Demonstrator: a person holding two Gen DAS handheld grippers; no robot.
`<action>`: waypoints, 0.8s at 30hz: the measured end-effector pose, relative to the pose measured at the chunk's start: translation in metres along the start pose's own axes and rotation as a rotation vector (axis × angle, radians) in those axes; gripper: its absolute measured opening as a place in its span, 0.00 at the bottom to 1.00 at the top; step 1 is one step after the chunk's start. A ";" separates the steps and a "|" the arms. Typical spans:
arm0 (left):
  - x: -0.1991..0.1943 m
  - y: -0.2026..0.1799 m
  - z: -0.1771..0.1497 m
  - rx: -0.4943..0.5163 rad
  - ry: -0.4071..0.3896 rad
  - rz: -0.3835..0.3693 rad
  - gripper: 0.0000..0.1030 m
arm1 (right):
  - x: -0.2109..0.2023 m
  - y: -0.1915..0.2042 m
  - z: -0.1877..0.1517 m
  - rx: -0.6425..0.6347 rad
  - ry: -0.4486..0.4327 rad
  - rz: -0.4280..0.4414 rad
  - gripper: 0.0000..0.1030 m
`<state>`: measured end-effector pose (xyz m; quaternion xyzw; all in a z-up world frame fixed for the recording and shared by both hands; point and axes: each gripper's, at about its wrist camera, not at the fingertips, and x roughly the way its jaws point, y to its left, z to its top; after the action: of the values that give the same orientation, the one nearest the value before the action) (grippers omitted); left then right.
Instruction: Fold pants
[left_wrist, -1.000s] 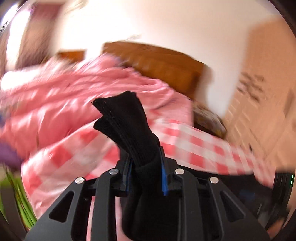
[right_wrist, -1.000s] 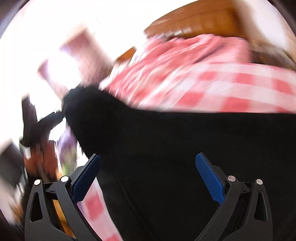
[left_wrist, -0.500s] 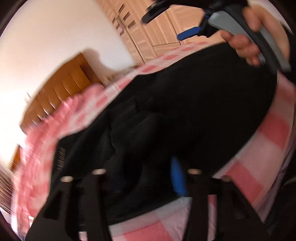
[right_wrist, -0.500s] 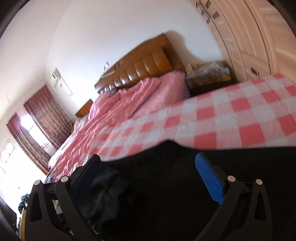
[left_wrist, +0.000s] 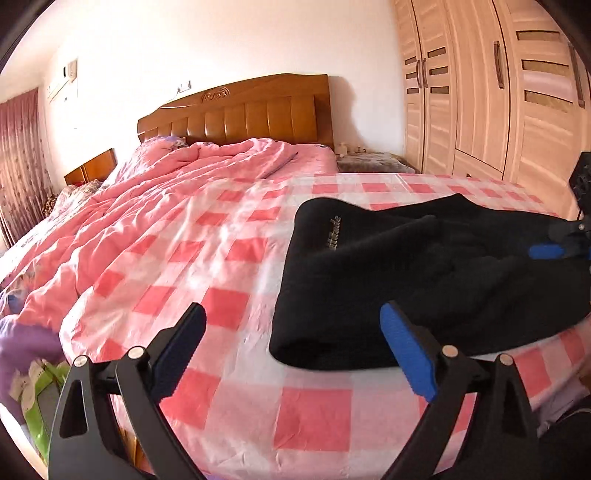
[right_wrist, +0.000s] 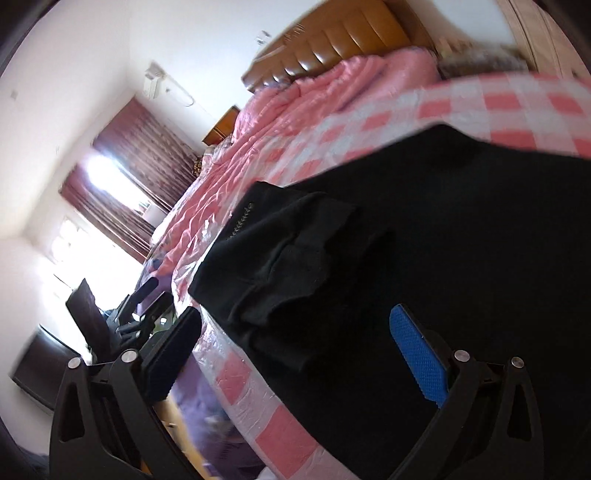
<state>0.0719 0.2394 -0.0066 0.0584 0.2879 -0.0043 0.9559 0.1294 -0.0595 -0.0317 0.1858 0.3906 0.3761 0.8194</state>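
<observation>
Black pants (left_wrist: 413, 273) lie folded on the pink checked bed sheet (left_wrist: 207, 266), near the bed's front edge, with small pale lettering on the left side. My left gripper (left_wrist: 295, 350) is open and empty, just in front of the pants' left end. My right gripper (right_wrist: 299, 354) is open and empty, over the pants (right_wrist: 406, 258); its blue pad also shows at the right edge of the left wrist view (left_wrist: 546, 252).
A rumpled pink quilt (left_wrist: 155, 192) covers the far left of the bed under a wooden headboard (left_wrist: 251, 114). Wardrobes (left_wrist: 495, 81) stand at the right. Curtains and a bright window (right_wrist: 122, 192) are on the left. Purple and green items (left_wrist: 29, 369) lie below the bed's left corner.
My left gripper has let go of the black fabric it held and opened. The pants now lie flat on the sheet. My right gripper stayed open and tilted over them.
</observation>
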 end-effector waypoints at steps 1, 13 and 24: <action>0.001 -0.001 -0.001 0.012 -0.007 -0.004 0.92 | -0.003 0.009 -0.002 -0.024 -0.006 0.037 0.92; 0.026 -0.041 -0.026 0.204 0.039 0.024 0.91 | 0.056 0.004 -0.012 0.099 0.136 0.064 0.61; 0.016 -0.035 -0.023 0.190 0.018 0.043 0.91 | 0.055 0.024 -0.001 0.033 0.024 -0.002 0.11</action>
<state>0.0710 0.2080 -0.0385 0.1551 0.2936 -0.0108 0.9432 0.1402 -0.0019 -0.0457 0.1946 0.4070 0.3711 0.8117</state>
